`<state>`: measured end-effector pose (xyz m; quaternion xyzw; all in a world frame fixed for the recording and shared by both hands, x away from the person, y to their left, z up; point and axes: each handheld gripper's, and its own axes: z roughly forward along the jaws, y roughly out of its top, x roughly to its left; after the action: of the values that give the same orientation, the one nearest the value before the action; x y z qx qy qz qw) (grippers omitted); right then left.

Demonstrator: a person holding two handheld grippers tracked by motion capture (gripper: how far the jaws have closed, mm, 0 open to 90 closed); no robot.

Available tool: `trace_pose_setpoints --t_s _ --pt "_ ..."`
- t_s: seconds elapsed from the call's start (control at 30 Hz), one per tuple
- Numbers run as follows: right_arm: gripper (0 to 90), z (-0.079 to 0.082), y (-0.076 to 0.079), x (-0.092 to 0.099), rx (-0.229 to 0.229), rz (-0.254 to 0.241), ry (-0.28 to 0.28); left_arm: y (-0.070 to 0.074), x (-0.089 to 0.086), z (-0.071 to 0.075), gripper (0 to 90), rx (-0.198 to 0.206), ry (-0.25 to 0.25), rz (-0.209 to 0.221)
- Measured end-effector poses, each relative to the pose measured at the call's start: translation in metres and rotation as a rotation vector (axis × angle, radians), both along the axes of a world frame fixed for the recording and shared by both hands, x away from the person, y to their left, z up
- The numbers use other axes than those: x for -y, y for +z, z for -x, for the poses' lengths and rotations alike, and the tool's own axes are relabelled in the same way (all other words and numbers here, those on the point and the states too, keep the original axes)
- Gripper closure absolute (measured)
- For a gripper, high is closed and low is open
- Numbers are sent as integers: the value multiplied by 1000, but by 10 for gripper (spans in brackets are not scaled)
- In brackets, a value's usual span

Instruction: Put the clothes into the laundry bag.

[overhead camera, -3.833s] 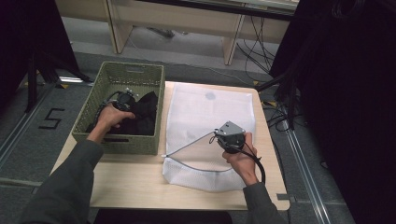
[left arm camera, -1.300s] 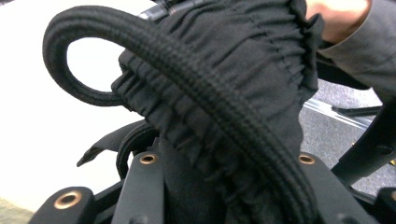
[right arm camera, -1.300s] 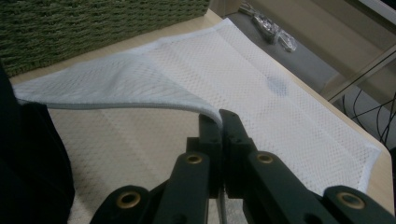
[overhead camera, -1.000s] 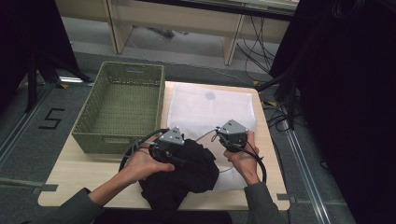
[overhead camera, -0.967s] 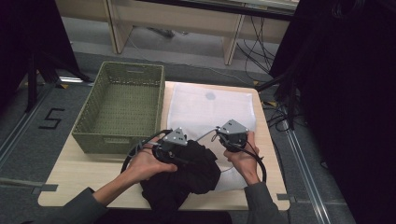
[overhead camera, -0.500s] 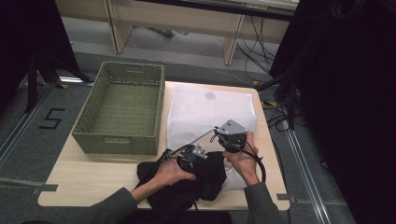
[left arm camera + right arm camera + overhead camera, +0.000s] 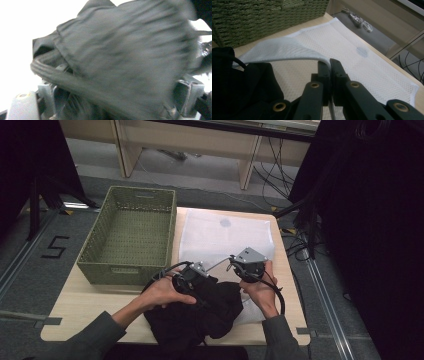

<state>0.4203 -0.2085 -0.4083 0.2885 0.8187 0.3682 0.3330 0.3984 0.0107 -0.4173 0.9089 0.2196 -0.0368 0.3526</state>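
A black garment (image 7: 210, 310) lies bunched at the table's front edge, at the mouth of a white mesh bag (image 7: 225, 232). My left gripper (image 7: 204, 281) is shut on the garment, which drapes over its jaws as blurred dark cloth (image 7: 120, 55) in the left gripper view. My right gripper (image 7: 232, 265) is shut on the bag's upper edge (image 7: 294, 53) and holds it lifted off the lower layer. In the right gripper view the closed gripper (image 7: 328, 63) pinches that mesh, with the garment (image 7: 239, 85) just left of it under the raised flap.
An empty green woven basket (image 7: 120, 272) stands at the table's back left; its wall (image 7: 262, 17) rises behind the bag. Bare wood (image 7: 80, 305) shows at the front left. Cables and desk legs lie on the floor beyond.
The left gripper lifted the black garment out of the basket, brought it to the front, then moved right toward the bag's mouth. The right gripper has kept the mesh edge raised in place.
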Motion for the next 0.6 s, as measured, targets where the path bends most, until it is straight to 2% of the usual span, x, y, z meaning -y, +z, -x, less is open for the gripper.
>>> trace_pose_setpoints --t_s 0.03,0.17,0.2,0.27,0.3,0.37,0.4,0.43,0.47,0.5,0.53,0.6 --pt "876 0 0 0 1 -2 0 8 -5 -2 161 31 9 -10" --pt "873 0 0 0 -9 0 2 14 -10 -3 153 9 18 -17" --pt "873 0 0 0 -10 -1 -1 17 -14 -3 153 30 2 -14" --pt "874 0 1 0 -10 -17 -11 21 -17 -5 154 53 8 9" --pt "876 0 1 0 -8 -18 -11 24 -20 -10 154 73 56 37" --pt "879 1 2 0 -8 -10 -5 25 -20 -13 163 88 68 37" --pt "880 1 3 -1 3 -12 -4 25 -18 -22 187 128 116 58" --pt "881 2 3 -2 1 -15 -3 24 -17 -26 229 152 132 51" --pt "881 2 4 -3 0 -17 -4 24 -16 -32 261 190 129 16" --pt "883 2 5 -3 4 -15 1 20 -11 -36 262 197 168 46" --pt "883 2 6 -4 16 -10 11 18 -8 -41 269 202 186 51" --pt "883 4 7 -5 9 -29 7 12 0 -49 324 226 222 70"
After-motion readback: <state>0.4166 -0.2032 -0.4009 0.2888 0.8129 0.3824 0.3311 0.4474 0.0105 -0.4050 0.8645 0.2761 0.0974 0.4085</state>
